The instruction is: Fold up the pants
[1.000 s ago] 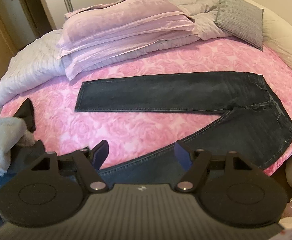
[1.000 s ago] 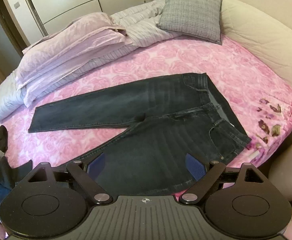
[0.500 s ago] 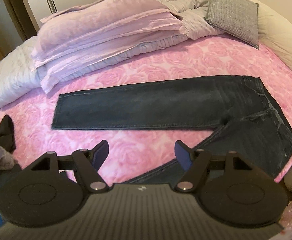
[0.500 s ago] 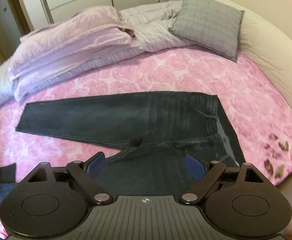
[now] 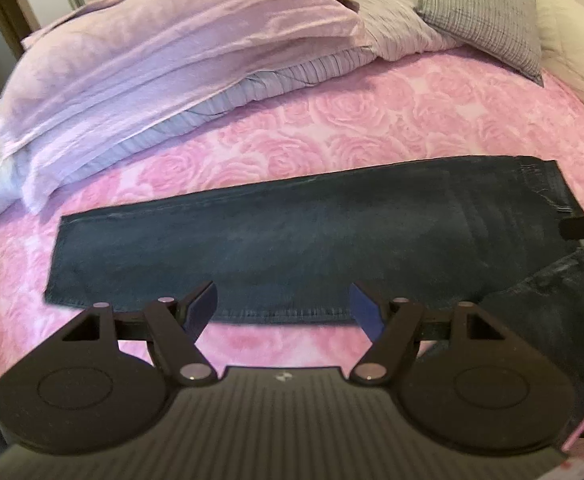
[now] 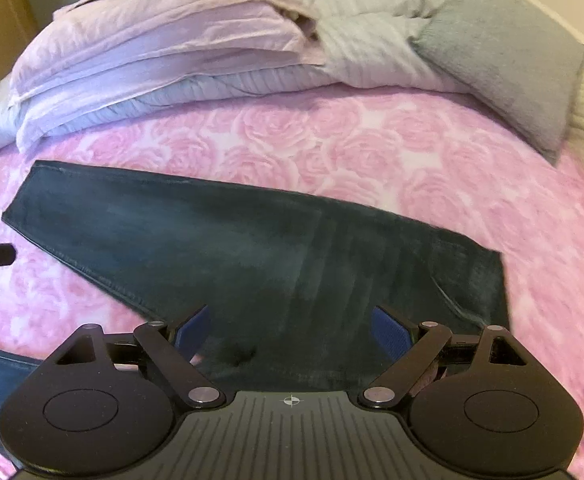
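Dark blue denim pants (image 5: 292,236) lie spread flat on our bed's pink rose-patterned cover (image 5: 371,128), one leg stretched leftward, the other trailing off the near edge. Our left tongs (image 5: 283,307) hover released above the leg's lower seam; our right tongs (image 6: 290,327) hang released over the crotch area.
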Action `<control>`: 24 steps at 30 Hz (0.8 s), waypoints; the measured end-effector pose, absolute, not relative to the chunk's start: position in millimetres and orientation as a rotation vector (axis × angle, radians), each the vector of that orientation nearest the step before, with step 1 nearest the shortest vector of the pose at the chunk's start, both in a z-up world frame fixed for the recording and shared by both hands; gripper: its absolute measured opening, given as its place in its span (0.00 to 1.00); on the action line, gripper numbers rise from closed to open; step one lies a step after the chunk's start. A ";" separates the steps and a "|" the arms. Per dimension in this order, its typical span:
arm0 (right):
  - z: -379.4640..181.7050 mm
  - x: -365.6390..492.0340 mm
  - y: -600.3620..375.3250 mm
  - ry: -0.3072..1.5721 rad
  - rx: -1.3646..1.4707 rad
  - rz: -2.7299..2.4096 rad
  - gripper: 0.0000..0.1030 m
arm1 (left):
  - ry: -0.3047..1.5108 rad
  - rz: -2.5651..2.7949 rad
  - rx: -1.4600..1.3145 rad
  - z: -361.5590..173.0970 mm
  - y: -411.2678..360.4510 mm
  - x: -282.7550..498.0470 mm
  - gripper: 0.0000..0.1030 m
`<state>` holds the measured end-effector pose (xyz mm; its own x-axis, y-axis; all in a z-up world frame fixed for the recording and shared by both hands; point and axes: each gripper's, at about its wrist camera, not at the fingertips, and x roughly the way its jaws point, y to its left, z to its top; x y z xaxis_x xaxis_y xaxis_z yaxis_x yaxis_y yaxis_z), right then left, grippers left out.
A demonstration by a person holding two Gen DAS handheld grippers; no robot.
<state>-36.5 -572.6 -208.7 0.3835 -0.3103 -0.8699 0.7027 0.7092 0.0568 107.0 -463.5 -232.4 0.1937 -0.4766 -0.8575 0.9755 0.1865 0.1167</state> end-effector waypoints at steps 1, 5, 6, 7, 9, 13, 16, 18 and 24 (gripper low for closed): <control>-217.8 -34.8 -583.3 0.976 0.459 -0.661 0.82 | 0.781 -1.199 0.800 -242.2 -472.4 112.6 0.68; -257.6 -27.0 -632.1 0.965 0.433 -0.586 0.82 | 0.744 -1.254 0.829 -283.0 -512.4 142.5 0.68; -265.3 -25.2 -642.4 0.965 0.424 -0.568 0.82 | 0.734 -1.274 0.838 -292.1 -521.5 151.1 0.68; -274.3 -22.3 -655.1 0.965 0.416 -0.550 0.82 | 0.728 -1.301 0.849 -302.2 -531.9 160.9 0.67; -291.7 -16.0 -682.0 0.969 0.401 -0.515 0.80 | 0.719 -1.341 0.880 -322.2 -553.8 180.9 0.67; -318.3 -5.2 -730.4 0.988 0.382 -0.462 0.72 | 0.671 -1.435 0.960 -360.2 -592.1 213.0 0.63; -333.0 2.5 -757.1 1.001 0.326 -0.431 0.71 | 0.620 -1.477 1.048 -384.8 -616.7 233.2 0.58; -340.2 6.8 -770.2 1.007 0.316 -0.397 0.71 | 0.595 -1.508 1.106 -398.2 -630.8 244.4 0.57; -361.0 21.5 -797.2 1.054 0.316 -0.311 0.61 | 0.602 -1.598 1.218 -418.1 -663.0 273.6 0.51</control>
<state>21.5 -797.2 -361.0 0.4596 -0.0983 -0.8827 0.3968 0.9119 0.1051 273.6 -663.0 -418.1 0.0036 -0.4083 -0.9128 0.9090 -0.3790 0.1731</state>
